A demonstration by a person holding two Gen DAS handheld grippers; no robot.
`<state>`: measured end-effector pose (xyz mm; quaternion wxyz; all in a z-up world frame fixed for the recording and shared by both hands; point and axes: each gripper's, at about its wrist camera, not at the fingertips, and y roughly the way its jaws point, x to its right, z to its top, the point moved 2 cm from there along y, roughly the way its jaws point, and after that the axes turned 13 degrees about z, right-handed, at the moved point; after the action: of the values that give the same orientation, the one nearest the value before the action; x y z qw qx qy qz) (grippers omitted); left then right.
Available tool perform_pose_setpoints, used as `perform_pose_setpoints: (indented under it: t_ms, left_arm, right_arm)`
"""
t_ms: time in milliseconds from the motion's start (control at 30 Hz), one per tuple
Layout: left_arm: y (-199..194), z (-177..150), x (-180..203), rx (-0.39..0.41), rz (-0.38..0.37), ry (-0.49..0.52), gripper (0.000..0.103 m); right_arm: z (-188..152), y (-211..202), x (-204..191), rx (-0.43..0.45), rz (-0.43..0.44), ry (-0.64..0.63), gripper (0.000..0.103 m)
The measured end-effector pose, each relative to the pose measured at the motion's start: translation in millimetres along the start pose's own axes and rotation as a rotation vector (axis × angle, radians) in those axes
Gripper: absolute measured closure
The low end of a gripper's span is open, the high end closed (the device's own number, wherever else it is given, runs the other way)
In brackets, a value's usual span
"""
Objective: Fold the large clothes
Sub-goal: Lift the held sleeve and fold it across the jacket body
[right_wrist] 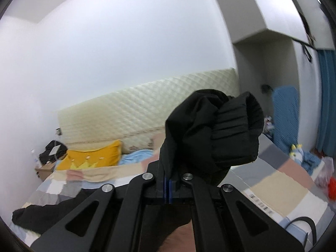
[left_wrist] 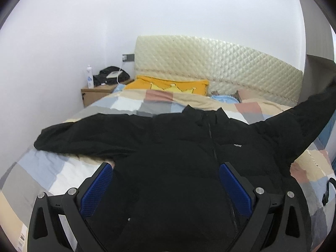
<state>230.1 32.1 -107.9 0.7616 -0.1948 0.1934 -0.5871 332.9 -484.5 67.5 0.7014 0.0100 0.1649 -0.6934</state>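
Nearest in the left wrist view, the left tongs (left_wrist: 166, 180) hang released above the lower body of the black jacket (left_wrist: 178, 147), their blue pads (left_wrist: 98, 187) standing wide to either side of the zip and pressing on nothing; this looks like a hand waiting over the hem while the other one works. The jacket lies front up across the foot half of the bed (left_wrist: 42, 168), collar towards the headboard (left_wrist: 220, 63), spread flat so that it can be folded. Its one sleeve (left_wrist: 69, 136) lies stretched out towards the bed's left edge. The other sleeve (left_wrist: 310, 115) rises off the quilt near the right edge, because the right tongs (right_wrist: 167, 185) are clenched on cloth just behind its ribbed cuff (right_wrist: 231, 130) and hold it up in the air. Judging by that, the sleeve is about to be laid across the chest. Farther off, a yellow pillow (left_wrist: 168, 86) rests against the headboard, and a small bedside cabinet (left_wrist: 94, 94) with a bottle stands at the far left corner.
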Motion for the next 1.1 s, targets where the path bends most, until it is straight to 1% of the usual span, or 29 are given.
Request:
perform_pose_setpoints:
  t_ms: [167, 233, 367, 433, 500, 633, 700, 767, 800, 933, 1000, 1100]
  left_arm:
    - [-4.2, -3.9, -18.5, 0.001, 0.001, -0.024, 0.0]
    - [-5.2, -2.2, -28.6, -0.002, 0.002, -0.056, 0.0]
    - [-5.9, -1.9, -45.3, -0.016, -0.018, -0.127, 0.0]
    - [-7.6, -4.5, -48.9, -0.029, -0.028, -0.132, 0.0]
    - [-13.8, -5.1, -49.5, -0.009, -0.023, -0.123, 0.0]
    - [-25.4, -2.8, -52.9, 0.054, 0.006, -0.118, 0.0]
    - [-30.3, -4.4, -59.5, 0.09, 0.03, -0.128, 0.0]
    - [-31.5, -5.6, -68.9, 0.111, 0.074, -0.137, 0.0]
    - [-29.1, -5.5, -75.1, 0.111, 0.099, -0.15, 0.0]
    - [-13.4, -3.4, -92.9, 0.076, 0.12, -0.192, 0.0]
    - [-1.9, -4.7, -99.2, 0.044, 0.12, -0.21, 0.0]
    - [12.3, -6.5, -100.4, 0.004, 0.118, -0.207, 0.0]
  right_arm:
    - [4.7, 7.2, -86.9, -0.016, 0.039, -0.192, 0.102]
    - [0.0, 13.0, -125.4, -0.034, 0.081, -0.251, 0.102]
    - [-22.6, 31.3, -188.8, -0.069, 0.179, -0.294, 0.102]
    - [-39.7, 42.7, -213.4, -0.089, 0.233, -0.296, 0.102]
    - [-58.3, 52.8, -237.8, -0.109, 0.287, -0.299, 0.102]
    - [-113.9, 81.4, -289.2, -0.178, 0.397, -0.303, 0.102]
    - [-142.2, 94.1, -310.0, -0.217, 0.442, -0.309, 0.102]
    - [-173.4, 108.1, -325.9, -0.272, 0.494, -0.304, 0.102]
    - [-187.1, 114.9, -333.0, -0.303, 0.52, -0.298, 0.102]
    - [-252.9, 143.7, -369.7, -0.437, 0.601, -0.312, 0.102]
    - [-281.4, 152.3, -378.2, -0.492, 0.622, -0.313, 0.102]
    - [-328.1, 167.6, -389.9, -0.574, 0.648, -0.296, 0.102]
